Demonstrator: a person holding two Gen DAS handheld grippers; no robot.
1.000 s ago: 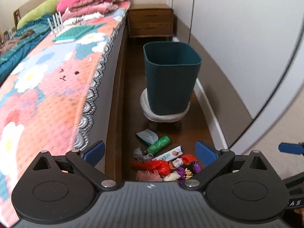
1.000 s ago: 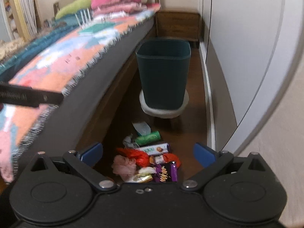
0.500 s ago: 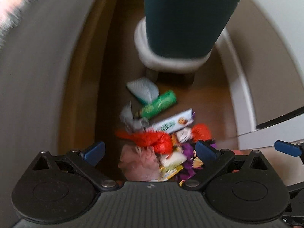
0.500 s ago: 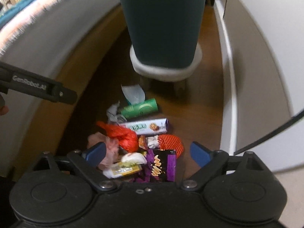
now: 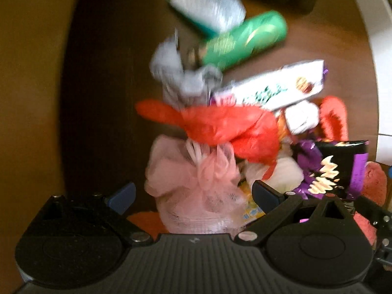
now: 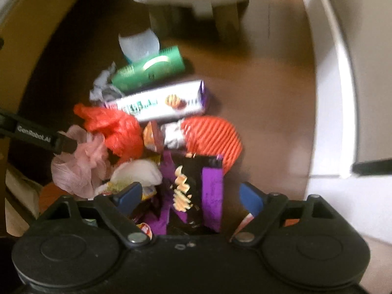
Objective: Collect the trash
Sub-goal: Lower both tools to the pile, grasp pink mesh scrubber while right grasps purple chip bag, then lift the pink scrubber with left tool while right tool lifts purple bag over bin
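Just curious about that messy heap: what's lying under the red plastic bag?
The red plastic bag overlaps the pink mesh puff and a pale, whitish wrapper at its near edge. Whatever sits directly beneath the bag's middle is covered.

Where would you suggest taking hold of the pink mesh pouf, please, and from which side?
Grip the pink mesh pouf across its gathered middle, coming straight down from above. It is soft, bunched netting that lies at the near edge of the pile, already between the open fingers of the left claw, and should squeeze in easily.
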